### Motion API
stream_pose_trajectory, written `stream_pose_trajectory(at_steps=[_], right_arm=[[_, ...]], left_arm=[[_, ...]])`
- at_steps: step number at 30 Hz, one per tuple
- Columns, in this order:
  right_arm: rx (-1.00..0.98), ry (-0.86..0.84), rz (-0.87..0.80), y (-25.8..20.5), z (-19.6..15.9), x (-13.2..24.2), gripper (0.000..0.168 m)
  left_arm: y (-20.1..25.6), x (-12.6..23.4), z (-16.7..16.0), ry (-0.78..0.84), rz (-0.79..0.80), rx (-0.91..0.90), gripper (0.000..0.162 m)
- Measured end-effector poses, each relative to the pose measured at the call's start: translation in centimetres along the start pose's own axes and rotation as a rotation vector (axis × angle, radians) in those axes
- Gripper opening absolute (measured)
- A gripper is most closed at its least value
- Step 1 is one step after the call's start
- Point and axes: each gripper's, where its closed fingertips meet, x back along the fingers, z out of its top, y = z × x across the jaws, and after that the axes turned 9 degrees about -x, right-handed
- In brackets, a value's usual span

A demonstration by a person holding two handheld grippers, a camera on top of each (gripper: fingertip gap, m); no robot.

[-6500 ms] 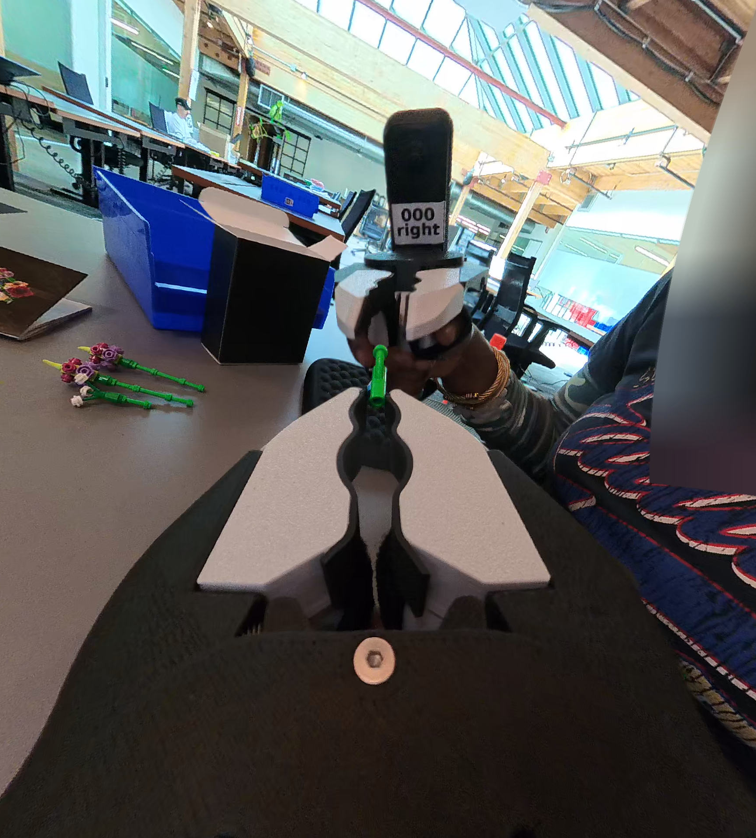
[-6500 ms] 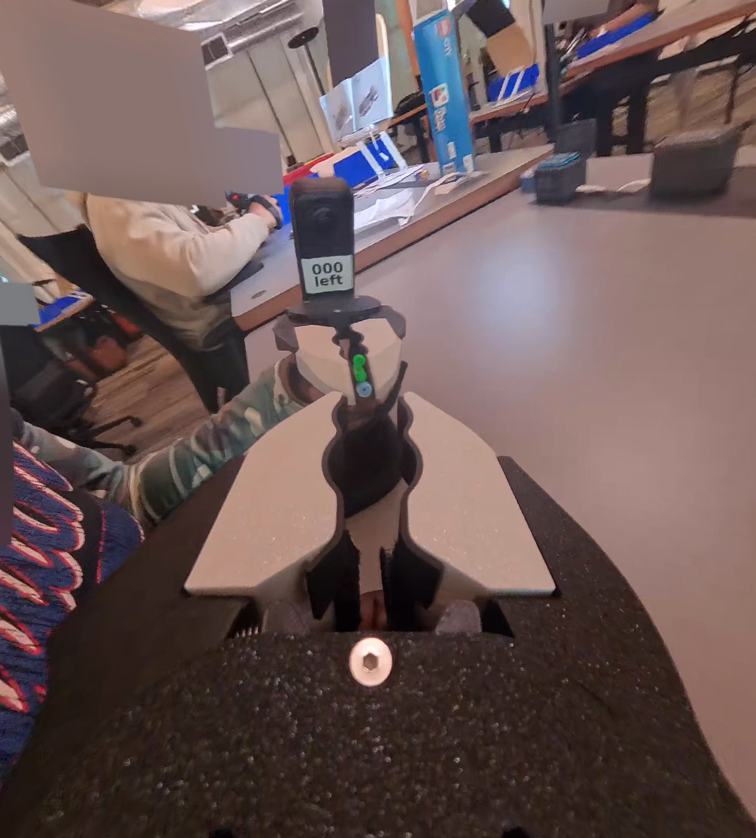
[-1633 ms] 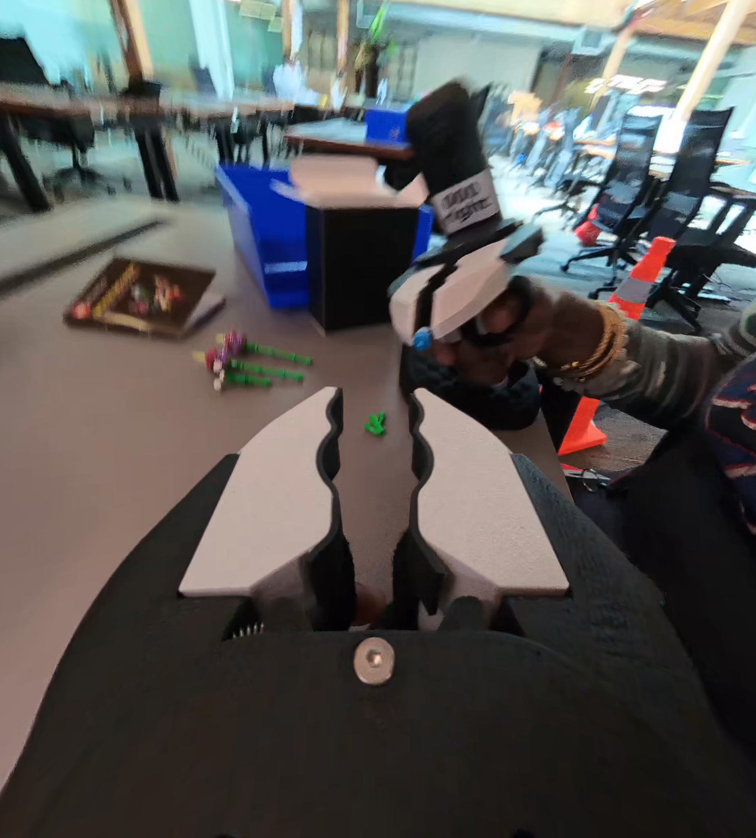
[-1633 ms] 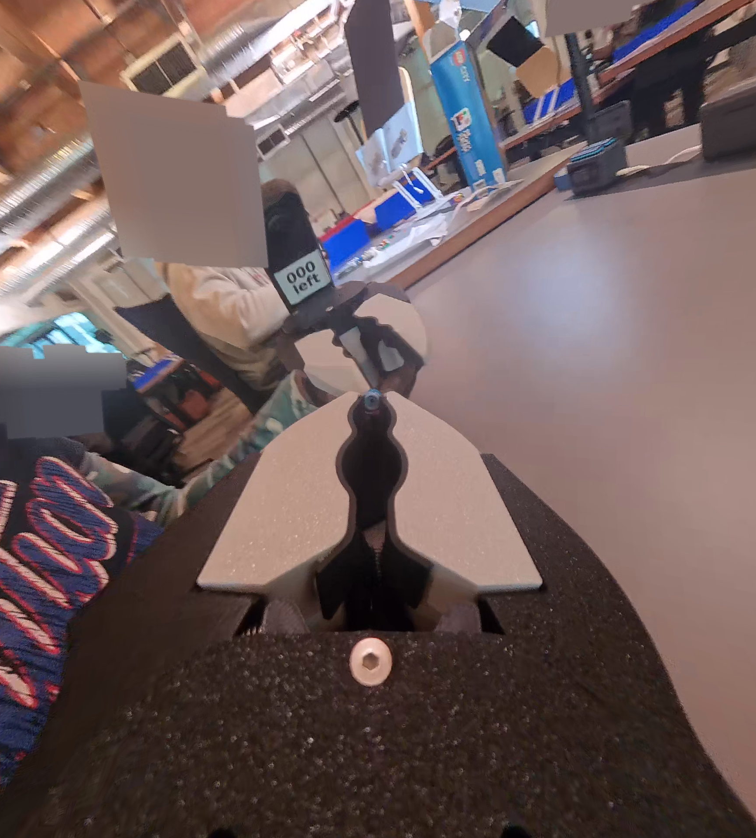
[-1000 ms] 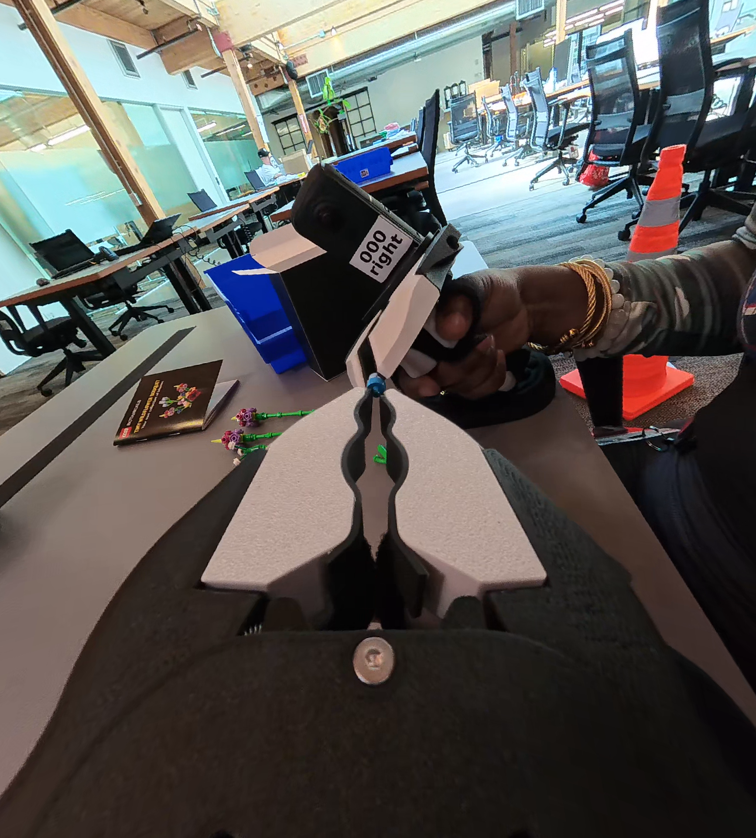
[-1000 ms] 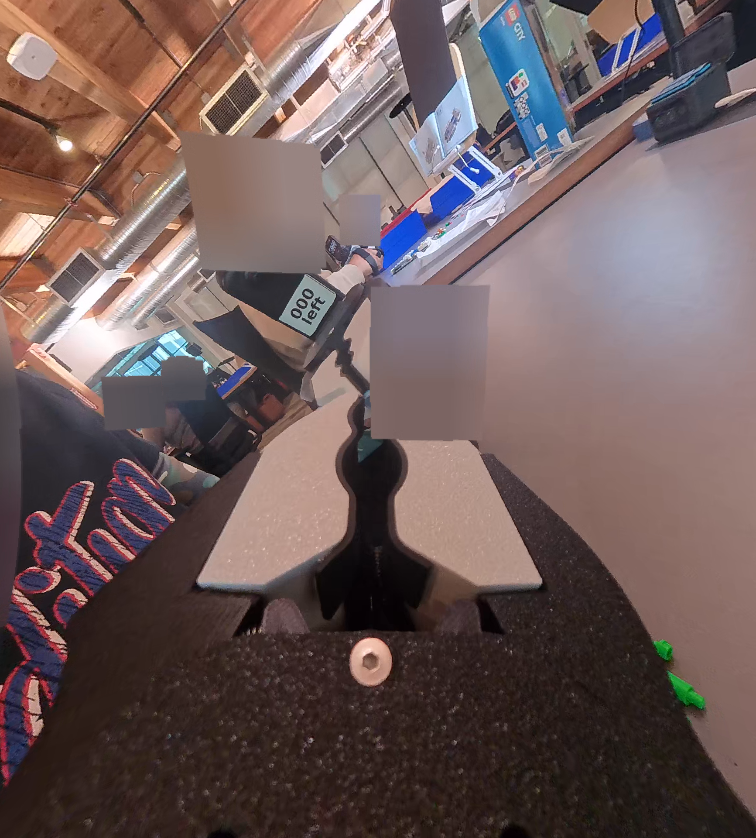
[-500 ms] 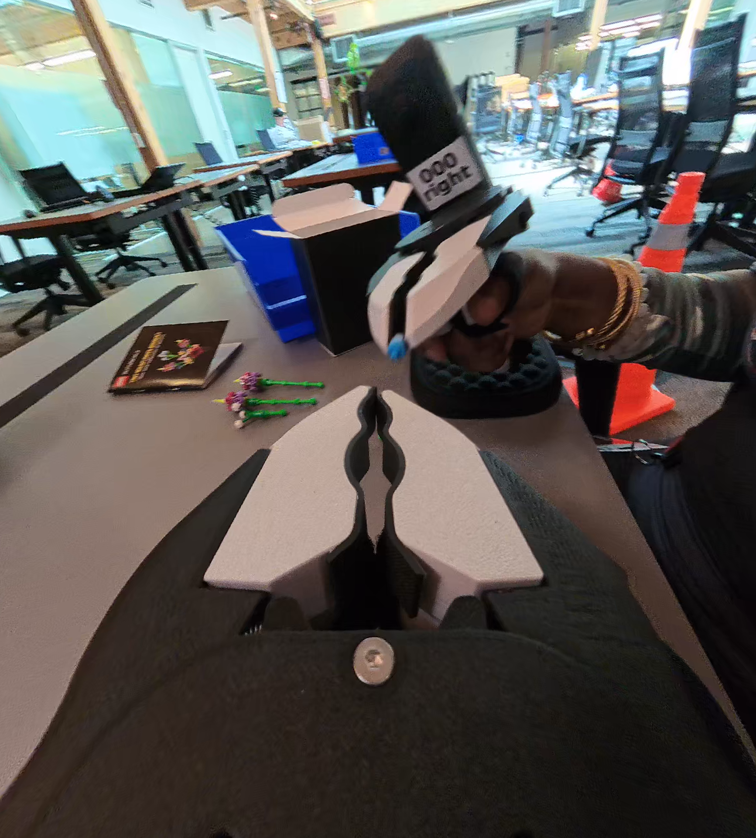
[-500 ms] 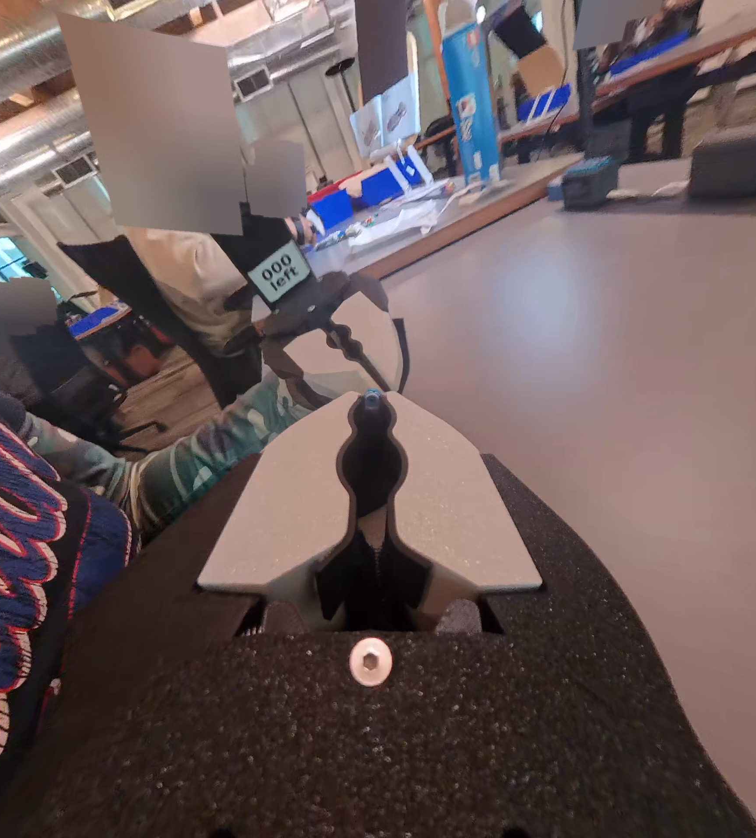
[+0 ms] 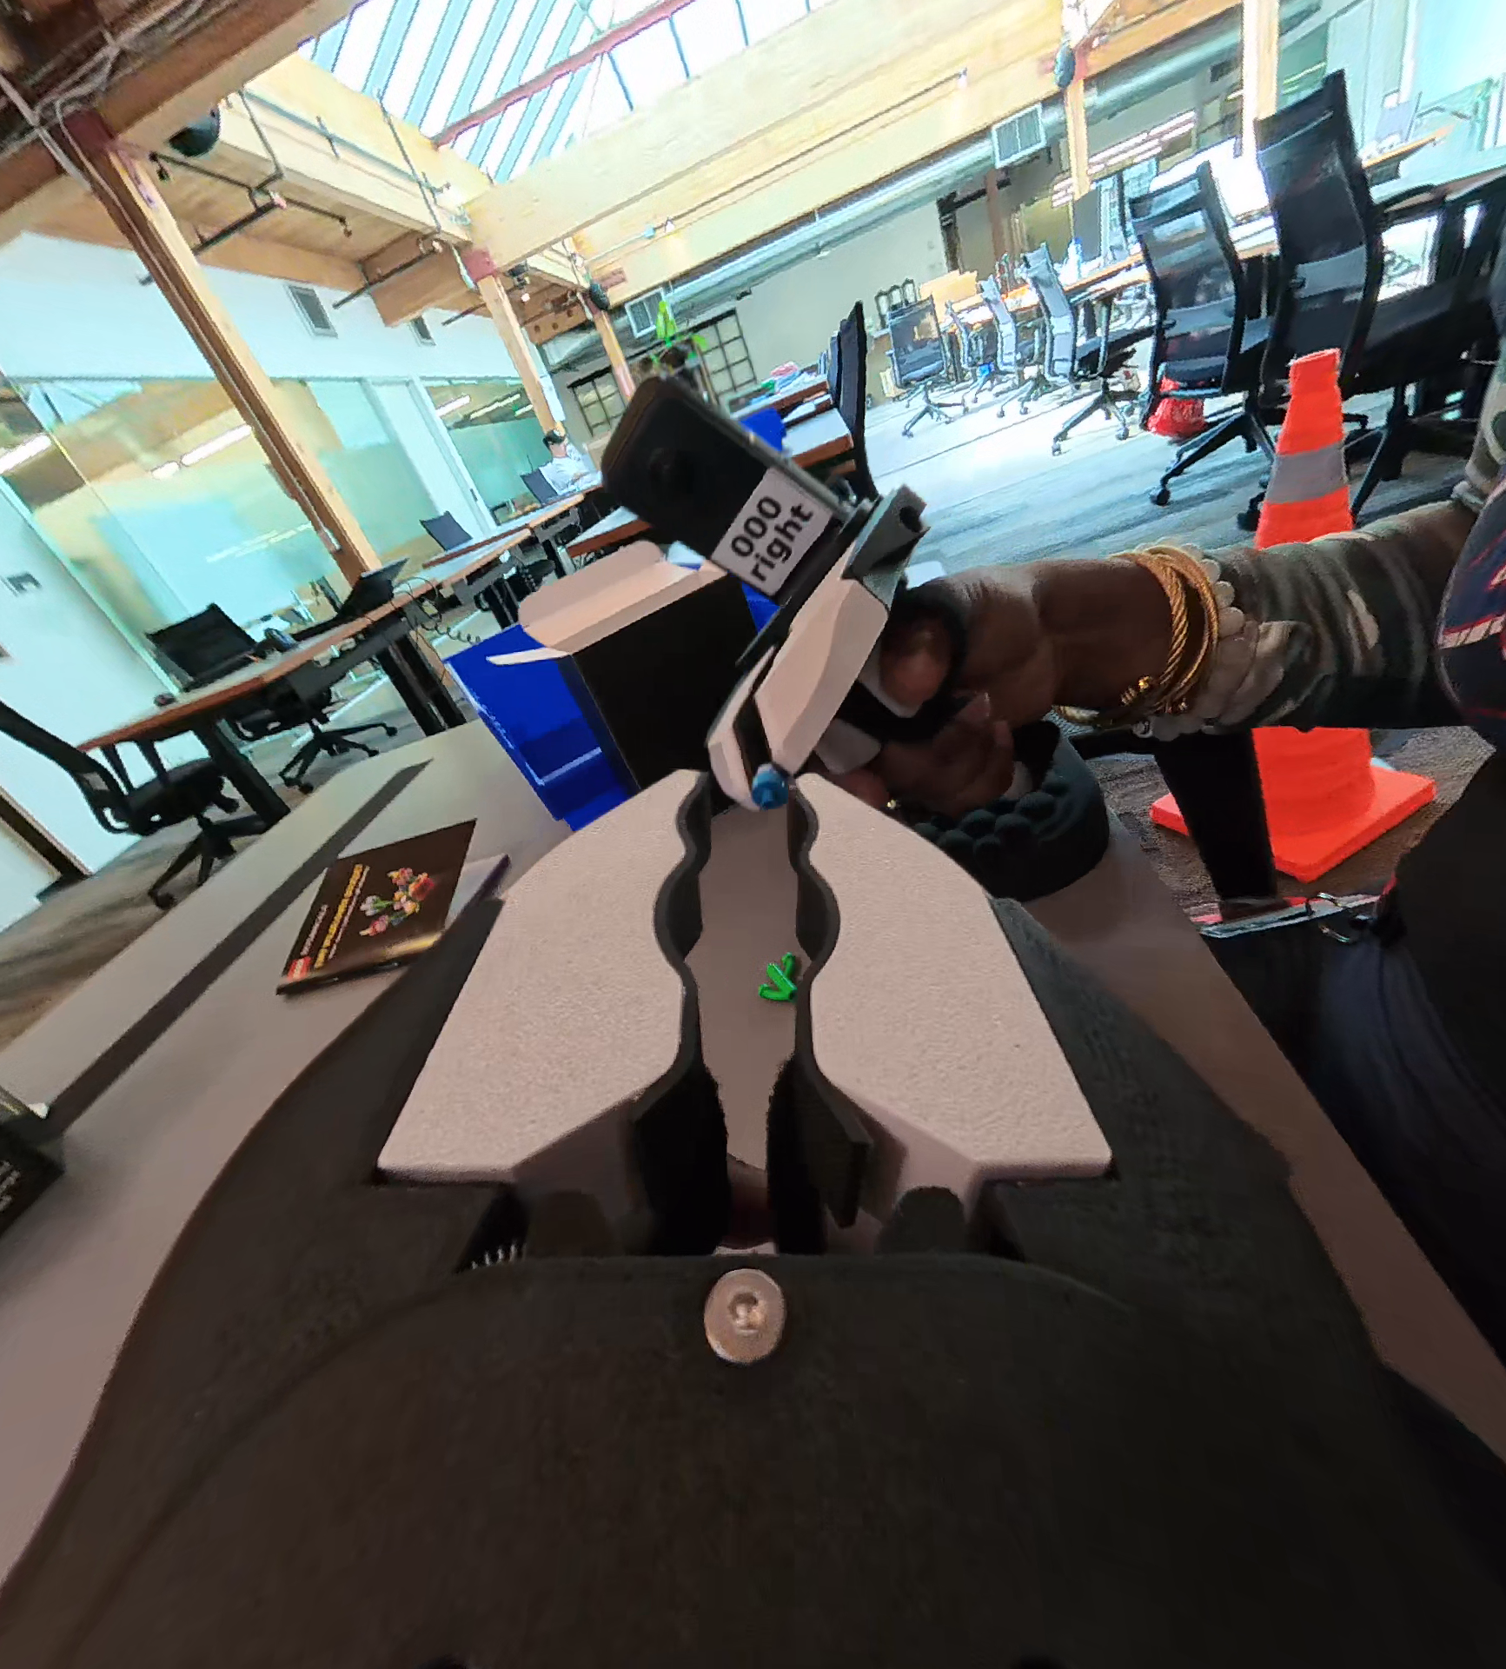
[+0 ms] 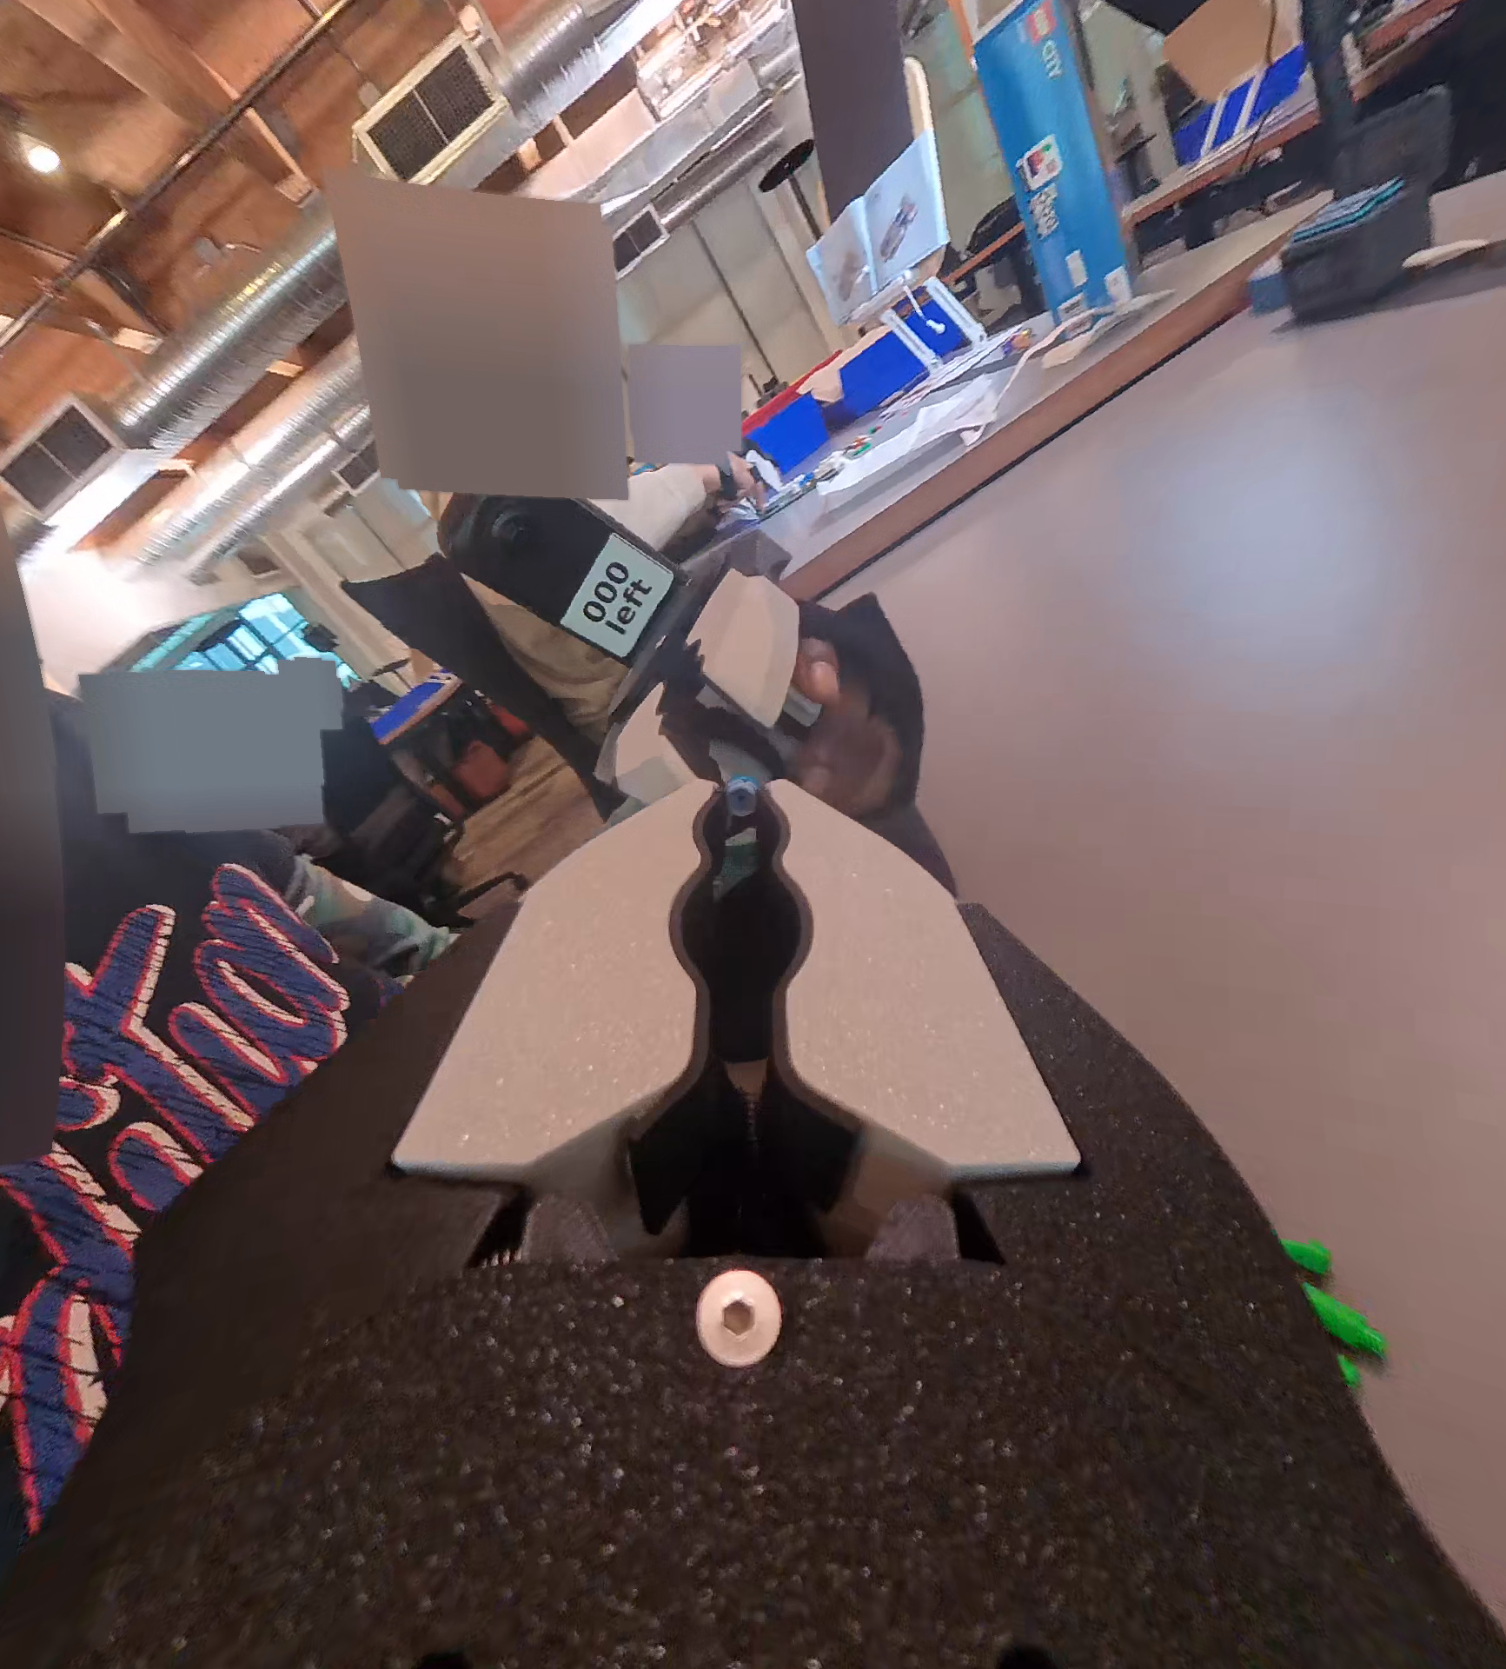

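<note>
Left wrist view showed the left gripper (image 9: 742,795) with its fingers parted narrowly around nothing, while the right gripper (image 9: 753,781), pinched tight, carried a small blue peg (image 9: 767,787) into that gap. Hard, smooth plastic so tiny probably weighs almost nothing and could slip or twist; gripping its exposed blue end squarely seems safest. A green plant piece (image 9: 776,978) lay on the grey table (image 9: 189,1084) below. Right wrist view showed only the peg's tip (image 10: 740,797); how much was buried between the fingers stayed hidden, and green pieces (image 10: 1336,1310) were cut off behind the gripper body.
</note>
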Motion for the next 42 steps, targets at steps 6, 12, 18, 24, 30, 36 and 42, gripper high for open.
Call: stream_pose_trajectory(at_steps=[6, 12, 18, 24, 30, 36, 42], right_arm=[[-0.044, 0.0, 0.034, -0.2, -0.1, -0.6, 0.006], [-0.056, -0.001, 0.041, -0.2, -0.2, -0.8, 0.006], [0.017, -0.01, -0.027, 0.1, 0.2, -0.8, 0.006], [0.138, 0.093, -0.176, 0.3, 3.2, 3.2, 0.006], [0.551, 0.212, -1.061, 2.1, 10.8, 16.9, 0.007], [0.431, -0.038, -1.48, 6.4, 9.6, 23.8, 0.021], [0.496, -0.087, -1.501, 6.6, 9.5, 23.2, 0.025]], left_arm=[[0.6, 0.0, 0.0, -0.001, -0.033, -0.023, 0.014], [0.6, 0.0, -0.4, -0.032, -0.041, -0.025, 0.008], [0.2, 0.0, -0.6, -0.041, -0.037, 0.043, 0.007], [-3.0, 3.2, 0.2, 0.049, 0.107, 0.12, 0.007], [-2.4, 2.2, -0.1, 0.03, 0.075, 0.138, 0.008], [-2.2, 1.8, -0.2, 0.022, 0.076, 0.142, 0.008], [-2.0, 1.6, -0.5, 0.004, 0.065, 0.137, 0.008]])
